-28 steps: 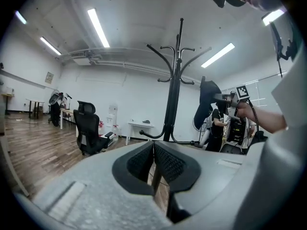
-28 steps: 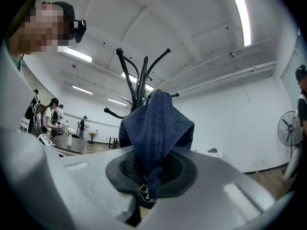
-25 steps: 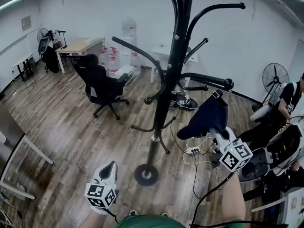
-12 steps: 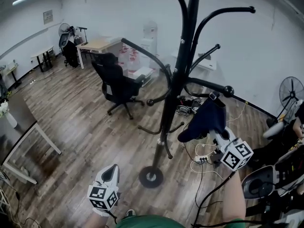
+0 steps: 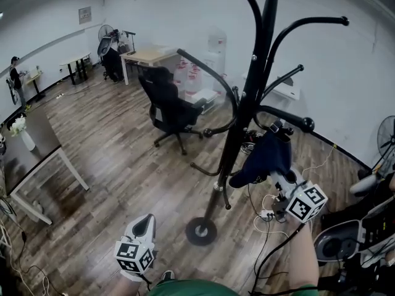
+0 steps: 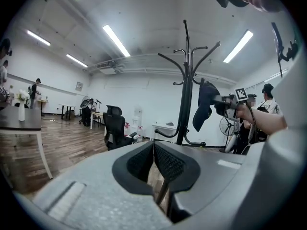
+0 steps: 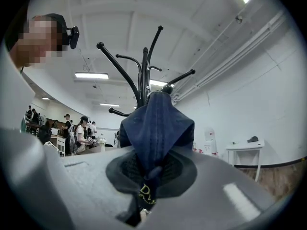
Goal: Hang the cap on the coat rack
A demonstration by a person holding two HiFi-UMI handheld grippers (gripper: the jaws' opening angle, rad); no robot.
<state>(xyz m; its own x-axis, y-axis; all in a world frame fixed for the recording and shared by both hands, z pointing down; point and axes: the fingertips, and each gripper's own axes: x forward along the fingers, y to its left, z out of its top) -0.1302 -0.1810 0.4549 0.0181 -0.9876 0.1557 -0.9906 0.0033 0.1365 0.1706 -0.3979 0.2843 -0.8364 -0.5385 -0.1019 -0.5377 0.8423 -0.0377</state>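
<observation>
A black coat rack [image 5: 247, 113] stands on a round base [image 5: 201, 231] on the wood floor. The navy cap [image 5: 262, 159] hangs from my right gripper [image 5: 279, 179], which is shut on its back strap. The cap's top lies right at the ball-tipped hook [image 5: 307, 125]; I cannot tell whether it touches. In the right gripper view the cap [image 7: 156, 128] fills the space between the jaws of the right gripper [image 7: 151, 169], with the hook's ball [image 7: 166, 88] just behind it. My left gripper [image 5: 142, 228] is low at the left, shut and empty; its view shows the left gripper [image 6: 154, 159], the rack [image 6: 184, 104] and the cap [image 6: 204, 104].
A black office chair [image 5: 170, 106] stands behind the rack. A table [image 5: 37, 143] with a vase is at the left and a desk [image 5: 148, 55] at the back. Cables and a power strip [image 5: 268, 214] lie on the floor by the rack's base. A fan [image 5: 387, 134] and seated people are at the right.
The head view has swung, so the room has slid to the right. The right gripper still holds the cap under the ball-tipped hook. The left gripper has kept its place.
</observation>
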